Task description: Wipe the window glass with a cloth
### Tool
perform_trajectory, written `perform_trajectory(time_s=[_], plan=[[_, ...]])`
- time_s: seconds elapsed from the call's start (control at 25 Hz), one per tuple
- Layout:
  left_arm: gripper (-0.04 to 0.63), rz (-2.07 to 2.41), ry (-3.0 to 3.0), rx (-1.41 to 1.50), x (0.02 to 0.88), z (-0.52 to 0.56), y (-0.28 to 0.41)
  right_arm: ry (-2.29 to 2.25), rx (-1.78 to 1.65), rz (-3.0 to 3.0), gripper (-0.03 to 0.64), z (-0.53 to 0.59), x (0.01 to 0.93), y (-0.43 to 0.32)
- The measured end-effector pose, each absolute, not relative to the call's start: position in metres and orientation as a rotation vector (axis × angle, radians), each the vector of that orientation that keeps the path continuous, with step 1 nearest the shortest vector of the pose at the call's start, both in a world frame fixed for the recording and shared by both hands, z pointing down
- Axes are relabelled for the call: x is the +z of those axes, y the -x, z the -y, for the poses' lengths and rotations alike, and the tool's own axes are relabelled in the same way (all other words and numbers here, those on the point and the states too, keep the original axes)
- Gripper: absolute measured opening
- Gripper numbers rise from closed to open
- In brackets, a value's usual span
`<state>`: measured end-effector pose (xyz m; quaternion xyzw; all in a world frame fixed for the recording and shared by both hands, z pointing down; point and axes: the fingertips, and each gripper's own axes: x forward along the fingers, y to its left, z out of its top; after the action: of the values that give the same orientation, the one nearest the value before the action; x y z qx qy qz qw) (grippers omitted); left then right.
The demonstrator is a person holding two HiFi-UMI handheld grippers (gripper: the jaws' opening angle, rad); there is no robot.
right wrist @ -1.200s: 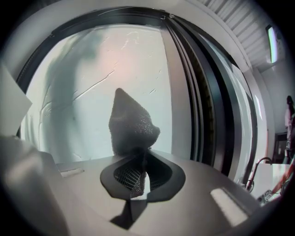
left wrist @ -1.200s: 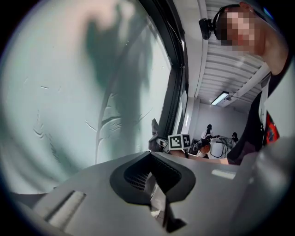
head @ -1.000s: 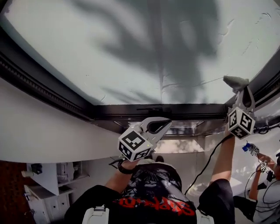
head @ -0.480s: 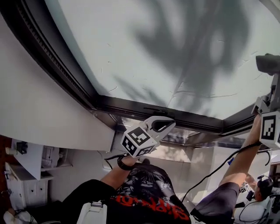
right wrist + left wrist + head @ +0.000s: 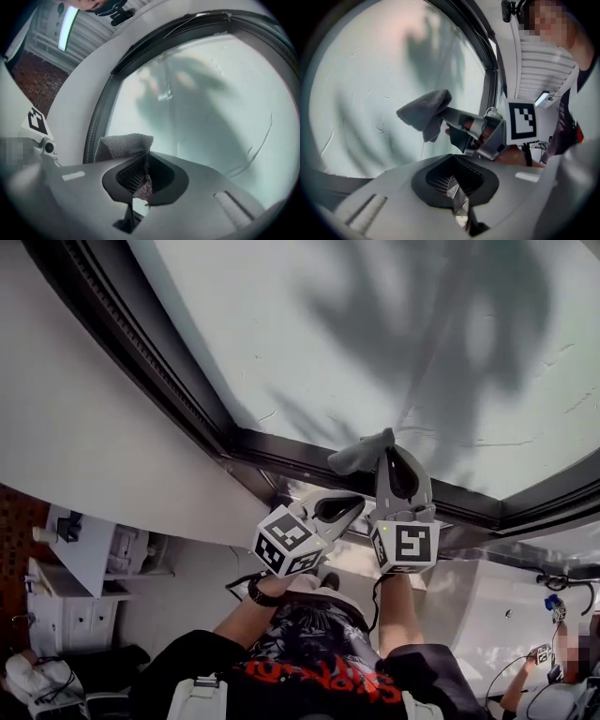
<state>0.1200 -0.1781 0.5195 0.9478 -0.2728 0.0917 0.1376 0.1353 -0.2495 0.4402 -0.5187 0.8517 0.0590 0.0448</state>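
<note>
The window glass (image 5: 375,343) is pale and milky, lit from outside, with soft grey shadows (image 5: 450,315) like branches lying across it and a few fine marks. A dark ribbed frame (image 5: 159,381) runs round it, set in a plain white wall (image 5: 66,427). Past the wall's lower edge shows a patch of red-brown brick (image 5: 14,517) and a white cabinet (image 5: 66,624). In the right gripper view a bright tube light (image 5: 67,23) glows above the brick.
</note>
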Motion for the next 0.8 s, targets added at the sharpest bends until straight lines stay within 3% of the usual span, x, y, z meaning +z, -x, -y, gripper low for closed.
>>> perform_trajectory(time_s=[0.24, 0.68, 0.8], plan=[[0.002, 0.802, -2.749, 0.383, 0.535, 0.165, -0.116, 1.536, 0.058, -2.659, 0.014, 0.23, 0.487, -0.112], [0.002, 0.618, -2.833, 0.402, 0.541, 0.161, -0.117, 1.684, 0.065, -2.607, 0.014, 0.222, 0.486, -0.115], [0.059, 0.576, -2.838, 0.391, 0.543, 0.167, -0.105, 1.734, 0.08, -2.599, 0.014, 0.223, 0.486, -0.106]])
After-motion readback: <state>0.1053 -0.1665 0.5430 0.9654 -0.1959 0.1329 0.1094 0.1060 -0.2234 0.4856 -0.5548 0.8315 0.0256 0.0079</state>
